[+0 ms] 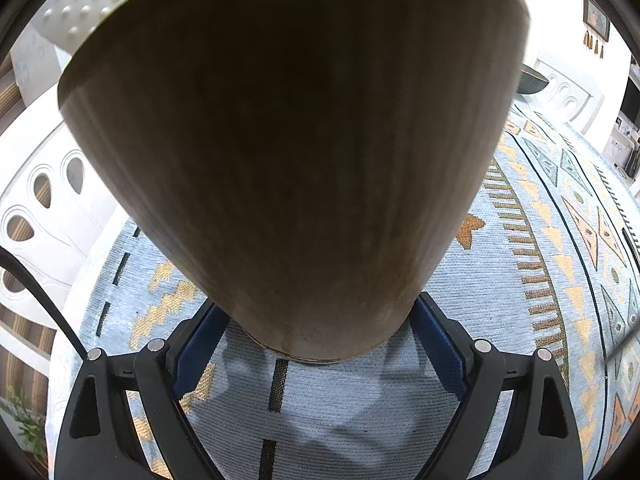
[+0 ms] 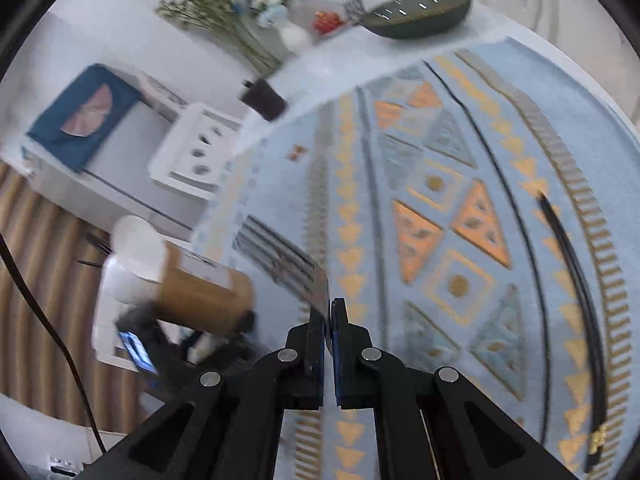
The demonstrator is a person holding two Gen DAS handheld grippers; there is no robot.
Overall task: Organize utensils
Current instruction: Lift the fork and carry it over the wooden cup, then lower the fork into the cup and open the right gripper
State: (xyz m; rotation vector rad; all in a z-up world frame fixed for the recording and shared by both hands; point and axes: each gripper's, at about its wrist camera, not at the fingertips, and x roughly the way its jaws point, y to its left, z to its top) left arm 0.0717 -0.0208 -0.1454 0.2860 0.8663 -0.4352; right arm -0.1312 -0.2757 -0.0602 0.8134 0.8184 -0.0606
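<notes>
A flat metal utensil (image 2: 288, 264), blurred and dark-striped, is clamped at one end between the closed fingers of the right gripper (image 2: 328, 320) and is held above the patterned tablecloth (image 2: 440, 200); what kind of utensil it is cannot be told. A tall wooden holder (image 1: 288, 160) with a white dimpled upper band is gripped near its base between the blue pads (image 1: 436, 340) of the left gripper (image 1: 320, 344), its foot just above or on the cloth near the table's edge. In the right wrist view this same holder (image 2: 204, 296) is seen at the table's left edge. A long black utensil (image 2: 576, 280) lies on the cloth toward the right edge. A dark oval bowl (image 2: 420, 12) and dried flowers (image 2: 224, 16) stand at the far edge.
</notes>
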